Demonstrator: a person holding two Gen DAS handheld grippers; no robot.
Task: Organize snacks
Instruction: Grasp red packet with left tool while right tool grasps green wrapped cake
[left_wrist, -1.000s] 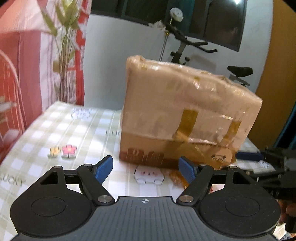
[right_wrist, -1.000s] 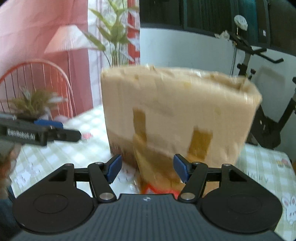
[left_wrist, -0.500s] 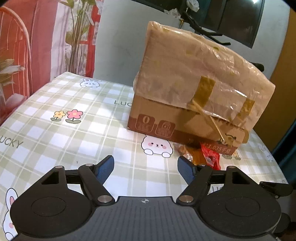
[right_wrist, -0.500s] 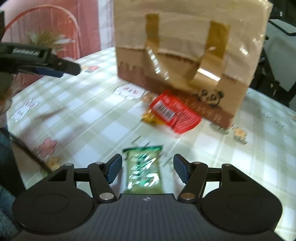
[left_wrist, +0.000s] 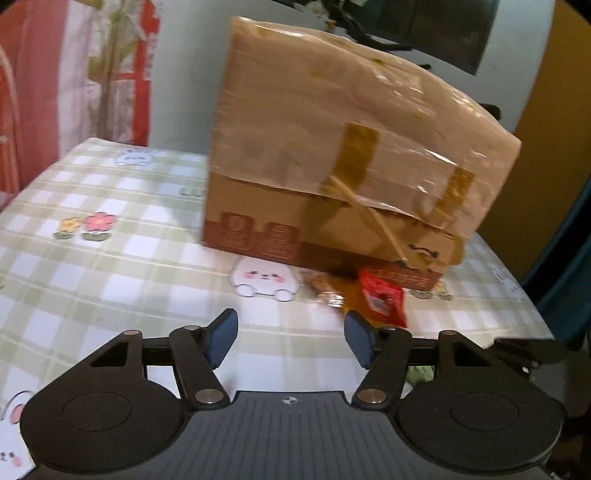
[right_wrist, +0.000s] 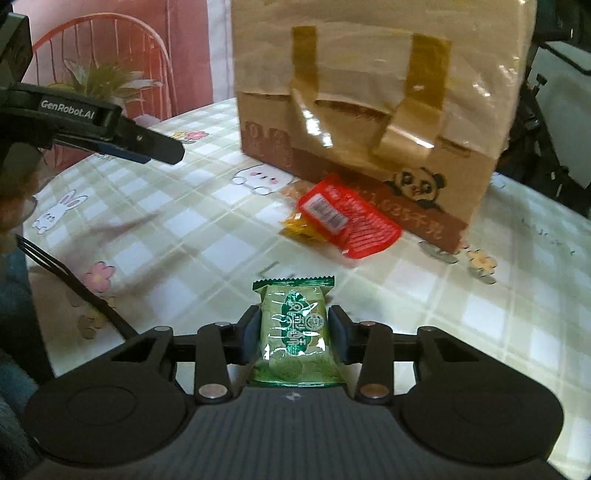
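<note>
My right gripper (right_wrist: 293, 334) is shut on a green snack packet (right_wrist: 293, 328) at the near edge of the table. A red snack packet (right_wrist: 349, 221) lies on an orange packet (right_wrist: 299, 227) in front of a taped cardboard box (right_wrist: 376, 92). In the left wrist view the red packet (left_wrist: 382, 299), a brownish packet (left_wrist: 325, 288) and the box (left_wrist: 351, 155) lie ahead of my left gripper (left_wrist: 291, 341), which is open and empty above the cloth. The left gripper also shows in the right wrist view (right_wrist: 147, 144) at the left.
A green checked tablecloth (left_wrist: 110, 266) covers the table. A red wire chair (right_wrist: 110, 48) with a plant stands behind the table's left side. An exercise bike is at the far right behind the box.
My right gripper has closed its jaws onto the green packet. The left wrist view has moved closer to the box and the packets.
</note>
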